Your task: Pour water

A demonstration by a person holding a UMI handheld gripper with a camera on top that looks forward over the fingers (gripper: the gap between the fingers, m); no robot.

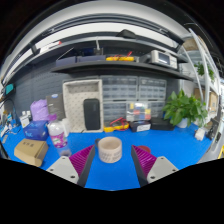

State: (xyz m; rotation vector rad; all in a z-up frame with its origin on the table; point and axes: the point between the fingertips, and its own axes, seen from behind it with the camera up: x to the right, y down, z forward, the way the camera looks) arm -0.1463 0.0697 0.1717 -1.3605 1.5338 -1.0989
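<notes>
Tongs: the tongs [112,166] stand wide, holding nothing; 2 grey fingers with purple ribbed pads [82,159] on their inner faces, low over the table.
Task thing: a short, round, tan cup [110,150], open at the top, stands upright on the table just ahead of the tongs, in line with the gap between the 2 fingers, touching neither.
Water: cannot tell whether the cup holds any.
Table: a blue table [170,145], flat and smooth, bare around the cup.
In the way: nothing lies between the fingertips and the cup.
Left side: a brown cardboard box [31,151] lies on the table near the left finger; beyond it a purple container [39,110], a blue object [35,130] and a small pink and white item [57,130], too small to tell more.
Back: a white cabinet [84,105] with a dark rectangular door, then small red, yellow and dark items [130,124] in a row along the table's far edge.
Right side: a leafy green plant [184,108] at the far right of the table.
Above: a dark shelf [110,66] runs across the wall, carrying a yellow and red item [121,58] and a grey boxy appliance [163,59].
</notes>
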